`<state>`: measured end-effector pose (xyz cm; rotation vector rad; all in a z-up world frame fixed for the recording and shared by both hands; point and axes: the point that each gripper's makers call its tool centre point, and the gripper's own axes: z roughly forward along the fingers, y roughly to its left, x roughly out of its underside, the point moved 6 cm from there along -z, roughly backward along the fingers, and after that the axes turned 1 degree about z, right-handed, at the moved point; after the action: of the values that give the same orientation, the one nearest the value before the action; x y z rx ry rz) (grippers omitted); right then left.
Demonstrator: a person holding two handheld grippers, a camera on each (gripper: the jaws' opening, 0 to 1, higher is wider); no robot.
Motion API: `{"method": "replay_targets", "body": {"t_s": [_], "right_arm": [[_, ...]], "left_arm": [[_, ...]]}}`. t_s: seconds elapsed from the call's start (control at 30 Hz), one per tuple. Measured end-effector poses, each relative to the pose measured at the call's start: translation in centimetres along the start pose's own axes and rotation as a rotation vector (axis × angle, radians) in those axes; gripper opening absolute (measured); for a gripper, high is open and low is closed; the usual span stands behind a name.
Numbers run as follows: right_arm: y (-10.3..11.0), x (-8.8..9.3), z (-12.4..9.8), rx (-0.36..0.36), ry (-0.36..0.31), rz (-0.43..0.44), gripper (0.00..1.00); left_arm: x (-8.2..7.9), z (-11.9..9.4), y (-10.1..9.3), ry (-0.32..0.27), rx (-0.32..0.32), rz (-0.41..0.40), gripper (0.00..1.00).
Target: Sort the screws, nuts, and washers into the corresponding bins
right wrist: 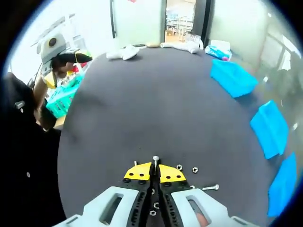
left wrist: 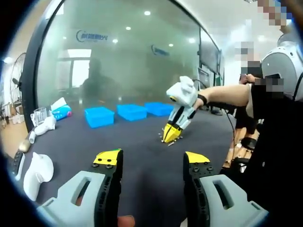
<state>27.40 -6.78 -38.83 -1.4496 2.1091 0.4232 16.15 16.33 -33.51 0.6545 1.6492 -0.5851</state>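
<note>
The right gripper (right wrist: 154,172) is pinching a screw (right wrist: 155,160) upright between closed jaws, low over the dark table (right wrist: 156,104). Nuts (right wrist: 186,168) are lying just beside it. The left gripper (left wrist: 150,160) is hanging wide open, the blue bins (left wrist: 130,112) beyond.

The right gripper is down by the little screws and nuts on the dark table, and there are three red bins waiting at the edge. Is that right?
Almost. The bins are blue, not red, as the left gripper view shows. The rest holds: there are three of them, and the right gripper is down among the screws and nuts on the dark table.
</note>
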Motion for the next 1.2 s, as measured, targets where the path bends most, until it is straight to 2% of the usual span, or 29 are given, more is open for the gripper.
{"method": "replay_targets", "body": {"t_s": [0.17,0.3,0.57,0.73,0.87,1.03,1.2], "right_arm": [[0.2,0.1,-1.3,0.018,-0.054,0.02,0.01],[0.5,0.2,-3.3,0.046,-0.133,0.041,0.01],[0.7,0.8,-7.8,0.155,-0.315,0.082,0.01],[1.2,1.5,-10.5,0.221,-0.455,0.124,0.01],[2.2,2.7,-12.3,0.257,-0.538,0.169,0.01],[3.3,4.8,-13.6,0.338,-0.607,0.187,0.01],[3.2,6.9,-15.6,0.449,-0.726,0.247,0.01]], "left_arm": [[-0.1,0.1,0.1,-0.004,-0.003,0.0,0.5],[0.0,0.2,0.2,-0.004,-0.002,-0.001,0.5],[-0.4,0.3,0.0,-0.016,-0.002,0.003,0.5],[-0.5,0.4,0.1,-0.016,-0.003,0.006,0.5],[-0.9,0.4,0.1,-0.02,-0.002,0.011,0.5],[-1.1,0.5,0.0,-0.019,-0.003,0.016,0.5],[-1.3,0.7,-0.1,-0.023,0.0,0.015,0.5]]}}
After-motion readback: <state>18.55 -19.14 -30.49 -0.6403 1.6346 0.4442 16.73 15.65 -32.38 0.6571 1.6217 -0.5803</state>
